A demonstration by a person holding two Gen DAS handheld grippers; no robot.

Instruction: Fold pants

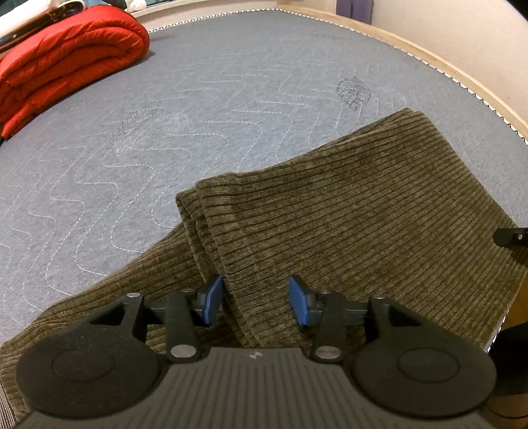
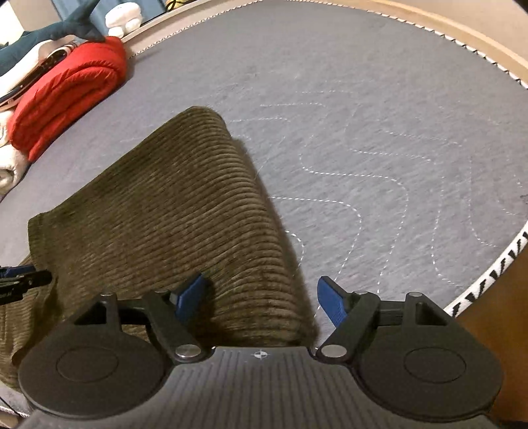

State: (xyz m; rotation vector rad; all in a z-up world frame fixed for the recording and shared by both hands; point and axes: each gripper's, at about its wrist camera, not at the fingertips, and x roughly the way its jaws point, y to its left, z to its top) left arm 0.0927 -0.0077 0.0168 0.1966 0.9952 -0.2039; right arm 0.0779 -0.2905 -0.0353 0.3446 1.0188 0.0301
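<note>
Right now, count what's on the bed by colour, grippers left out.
Olive: 1, the pants
Red: 1, the folded blanket
Dark blue: 1, the plush shark
White: 1, the rolled towel
Total: 4

You're in a home bedroom: bare grey quilted mattress (image 1: 231, 99) in a light wooden bed frame (image 1: 429, 43), folded red puffy duvet (image 1: 66, 56) far left, plush shark toy (image 2: 49, 29) behind it.
</note>
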